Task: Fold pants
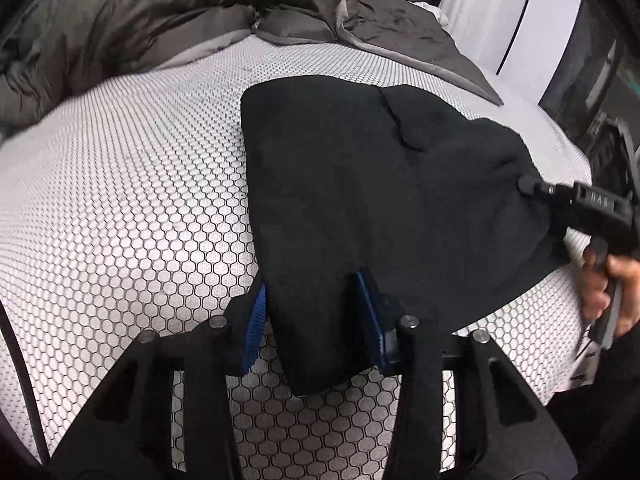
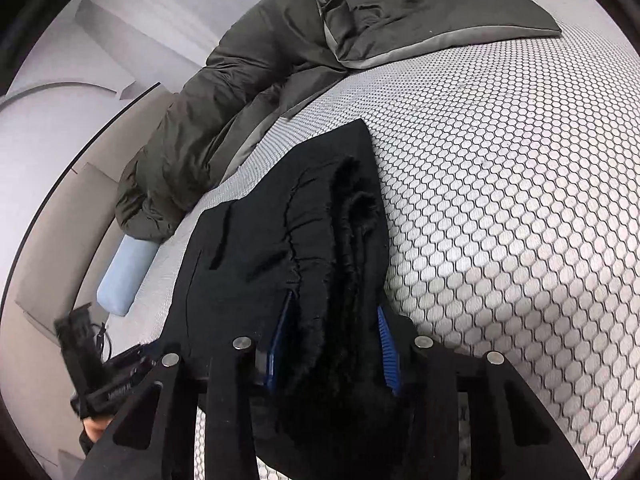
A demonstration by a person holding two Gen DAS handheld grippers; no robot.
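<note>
Black pants (image 1: 380, 184) lie folded in a thick bundle on the honeycomb-patterned mattress (image 1: 120, 200). My left gripper (image 1: 312, 292) has its blue-padded fingers around the near corner of the bundle, fabric filling the gap. My right gripper (image 2: 334, 316) has its fingers around the fuzzy-lined waistband end of the pants (image 2: 280, 232). The right gripper also shows in the left wrist view (image 1: 528, 186) at the bundle's right edge, held by a hand.
A dark grey duvet (image 1: 160, 12) is bunched along the far side of the bed. A light blue pillow (image 2: 124, 276) lies at the bed's edge. A white wardrobe (image 1: 540, 32) stands beyond the bed.
</note>
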